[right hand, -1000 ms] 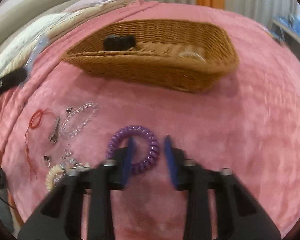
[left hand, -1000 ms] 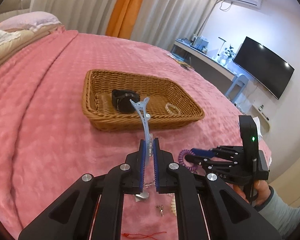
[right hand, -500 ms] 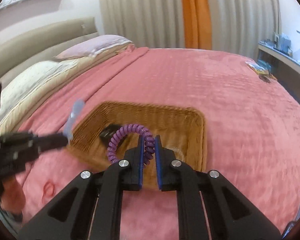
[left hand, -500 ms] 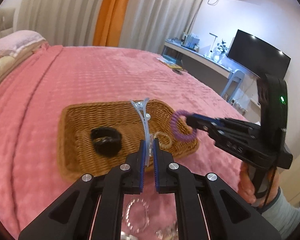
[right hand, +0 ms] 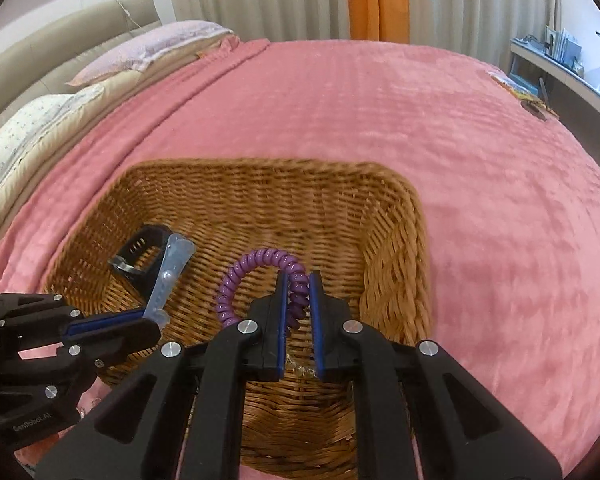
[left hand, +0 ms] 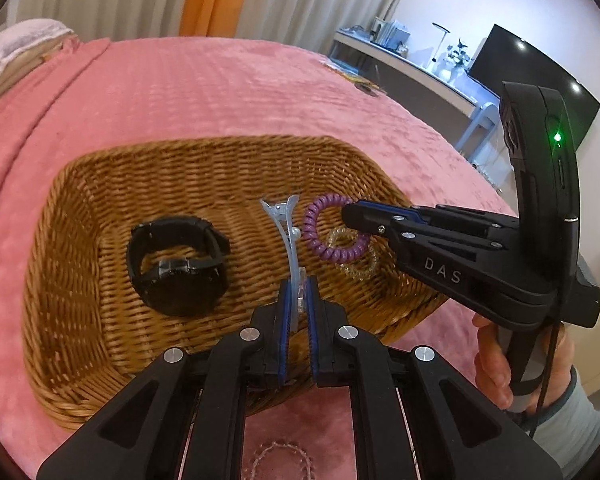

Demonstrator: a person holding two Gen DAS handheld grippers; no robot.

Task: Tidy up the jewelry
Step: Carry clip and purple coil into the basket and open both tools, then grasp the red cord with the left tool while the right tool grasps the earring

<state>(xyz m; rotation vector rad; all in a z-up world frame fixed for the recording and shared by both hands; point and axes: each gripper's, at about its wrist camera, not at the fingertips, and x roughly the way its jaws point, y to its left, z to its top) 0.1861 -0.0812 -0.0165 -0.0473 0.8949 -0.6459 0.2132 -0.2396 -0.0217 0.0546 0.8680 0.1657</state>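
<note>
Both jaws were clamped, your left gripper (left hand: 297, 300) on the hair clip (left hand: 286, 232), your right gripper (right hand: 299, 300) on the purple coil tie (right hand: 256, 276), poised over the basket (left hand: 76, 240) beneath for dropping.

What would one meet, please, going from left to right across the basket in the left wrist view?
Black watch → pale blue hair clip → purple spiral hair tie → right gripper, all over the wicker basket.
</note>
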